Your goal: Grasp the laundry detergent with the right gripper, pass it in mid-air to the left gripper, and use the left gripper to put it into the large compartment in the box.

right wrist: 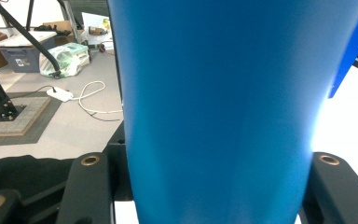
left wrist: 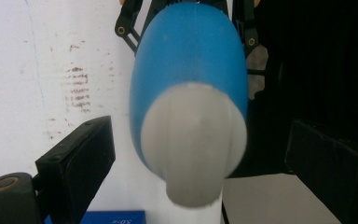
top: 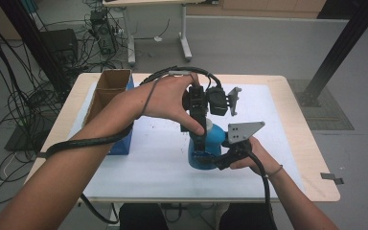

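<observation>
— Bottle (top: 206, 151), blue with a pale grey cap (top: 208, 125): which way does it point?

— Up. Its long axis stands roughly upright on the white mat (top: 163, 163), cap at the top, the wide blue body below. In the left gripper view the camera looks down along that axis: the cap (left wrist: 193, 144) is nearest the lens and the blue body (left wrist: 189, 56) runs away from it toward the mat.

— And the tongs?

— The right gripper (top: 220, 160) comes in from the side, low on the body, and its jaws are clamped on the blue bottle (right wrist: 219, 112); in the right gripper view the blue wall sits tight between the two black jaws. The left gripper (top: 199, 139) points down over the top. Its jaws stand wide, one on each side of the cap, with a gap showing between each pad and the cap, so it grips nothing.

— Whose hands?

— A person's left hand (top: 172, 98) holds the upper gripper, the right hand (top: 254, 155) the lower one, cables trailing back along both forearms.

— Where is the bottle on the table?

— Near the middle of the mat, slightly toward the person's side.

— Any containers?

— The bottle is capped, so its contents cannot be told. A cardboard box (top: 108, 91) stands open at the mat's far left, well apart from the bottle, with a blue box (top: 124, 139) touching its side. What lies inside the cardboard one I cannot tell.
</observation>
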